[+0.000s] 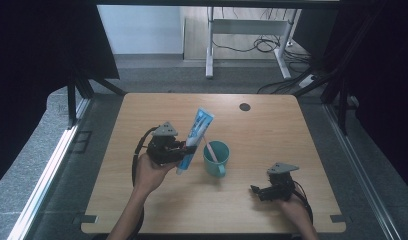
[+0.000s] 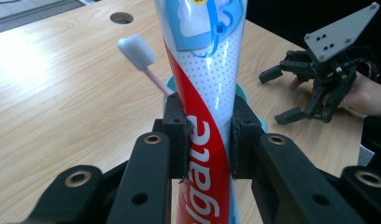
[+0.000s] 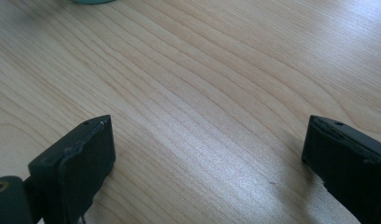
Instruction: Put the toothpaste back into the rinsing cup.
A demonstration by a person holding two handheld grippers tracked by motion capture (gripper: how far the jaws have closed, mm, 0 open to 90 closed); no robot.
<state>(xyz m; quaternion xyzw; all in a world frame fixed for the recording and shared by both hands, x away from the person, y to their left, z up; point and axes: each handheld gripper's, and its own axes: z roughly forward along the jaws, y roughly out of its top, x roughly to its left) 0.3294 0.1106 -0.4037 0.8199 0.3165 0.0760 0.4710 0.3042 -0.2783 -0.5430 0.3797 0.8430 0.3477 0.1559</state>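
Looking down from the high view, you have a wooden bench (image 1: 142,200) with your left gripper (image 1: 186,149) raised over its middle-left part, pinching a toothpaste tube (image 1: 196,139) near the tube's lower half; the tube slants up and away from you, its upper end well above the bench. Just to the right of the tube stands a teal cup (image 1: 216,158) with a pink toothbrush (image 1: 209,146) leaning inside it, the tube's lower end just beside the cup's left rim. A small dark round hole (image 1: 245,106) sits near the bench's far edge. Your right gripper (image 1: 257,191) rests low at the near right of the bench, well apart from the cup, its jaws spread with nothing between them. In the left gripper view, the two black pads (image 2: 177,135) press on either side of the toothpaste tube (image 2: 205,88), which rises upright out of the top of the frame: white and blue above, a red band with white lettering at the grip. Behind it you see the toothbrush (image 2: 141,58), white head up and tilted left, and slivers of the cup (image 2: 242,93) rim on both sides of the tube; the right gripper (image 2: 277,95) lies farther off at the right, jaws apart, held by a hand (image 2: 366,95). In the right gripper view, both jaws stand wide over bare bench (image 3: 202,93) grain, and an edge of the cup (image 3: 90,1) shows at the top.
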